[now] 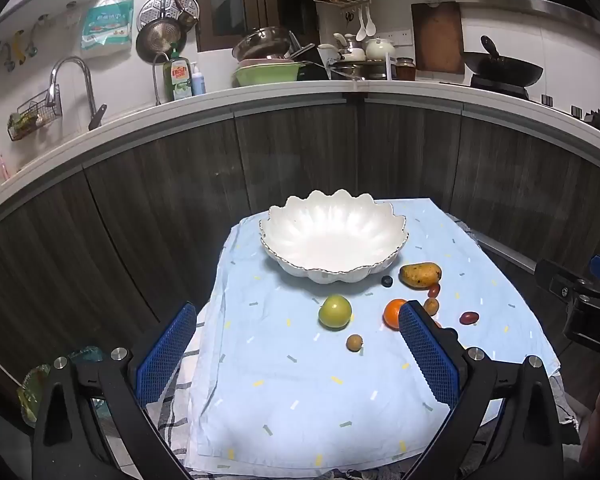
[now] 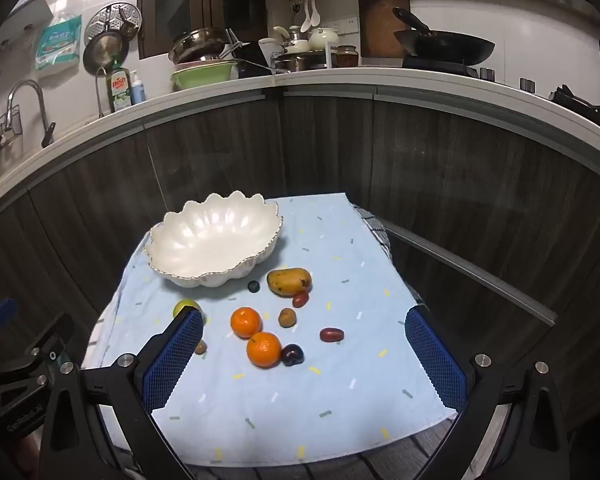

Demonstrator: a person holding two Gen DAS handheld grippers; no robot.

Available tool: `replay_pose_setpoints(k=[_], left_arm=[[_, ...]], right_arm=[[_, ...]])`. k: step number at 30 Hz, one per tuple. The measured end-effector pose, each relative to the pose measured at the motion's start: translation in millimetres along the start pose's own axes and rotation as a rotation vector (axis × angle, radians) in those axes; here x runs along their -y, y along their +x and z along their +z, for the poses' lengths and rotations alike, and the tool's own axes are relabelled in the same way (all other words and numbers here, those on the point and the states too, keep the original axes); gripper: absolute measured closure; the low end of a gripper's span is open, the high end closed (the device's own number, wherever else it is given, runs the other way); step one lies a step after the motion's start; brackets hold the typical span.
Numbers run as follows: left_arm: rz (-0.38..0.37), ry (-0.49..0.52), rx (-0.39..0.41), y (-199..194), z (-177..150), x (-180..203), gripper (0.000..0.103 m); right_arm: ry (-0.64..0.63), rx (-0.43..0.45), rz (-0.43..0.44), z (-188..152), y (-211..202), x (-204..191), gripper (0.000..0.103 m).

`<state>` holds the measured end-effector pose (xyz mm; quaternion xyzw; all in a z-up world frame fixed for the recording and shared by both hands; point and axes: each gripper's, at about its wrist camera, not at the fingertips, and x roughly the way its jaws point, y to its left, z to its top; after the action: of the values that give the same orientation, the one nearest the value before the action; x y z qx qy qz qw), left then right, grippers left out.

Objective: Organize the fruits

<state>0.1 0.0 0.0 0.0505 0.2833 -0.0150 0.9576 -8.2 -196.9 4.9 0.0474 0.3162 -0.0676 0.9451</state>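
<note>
We are looking down on a small table draped in a pale blue cloth (image 2: pixel 340 248) flecked with little dashes, set in front of dark wood-grain cabinets (image 2: pixel 440 168) under a white kitchen counter (image 2: pixel 340 76) crowded with a faucet (image 1: pixel 70 80), a dish-soap bottle (image 1: pixel 177 76), a green basin (image 1: pixel 270 73) and a black wok (image 2: pixel 446 48). A white scalloped bowl (image 1: pixel 334 232) sits empty at the far side of the cloth, and the fruits lie loose in front of it and to its right: a mango (image 2: pixel 289 281), a blueberry (image 2: pixel 253 286), a green apple (image 1: pixel 335 311), and several small brown and red pieces. The right wrist view shows two tangerines (image 2: pixel 245 322) touching and a dark plum (image 2: pixel 292 354) beside the nearer one (from the left wrist view one finger hides most of these). The left gripper (image 1: pixel 296 356) and the right gripper (image 2: pixel 304 360) both hover with fingers spread wide, nothing between them.
</note>
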Motion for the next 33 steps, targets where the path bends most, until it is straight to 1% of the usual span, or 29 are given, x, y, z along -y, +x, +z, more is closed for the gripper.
replay_pose_setpoints(k=[2,33], left_arm=[[0.003,0.001,0.015,-0.5,-0.1,0.1,0.000],[-0.003,-0.001,0.010,-0.2,-0.2,1.1,0.000]], right_arm=[[-0.001,0.003,-0.001,-0.2,0.1,0.0,0.001],[0.003,0.015,0.004,-1.0,-1.3,0.6,0.001]])
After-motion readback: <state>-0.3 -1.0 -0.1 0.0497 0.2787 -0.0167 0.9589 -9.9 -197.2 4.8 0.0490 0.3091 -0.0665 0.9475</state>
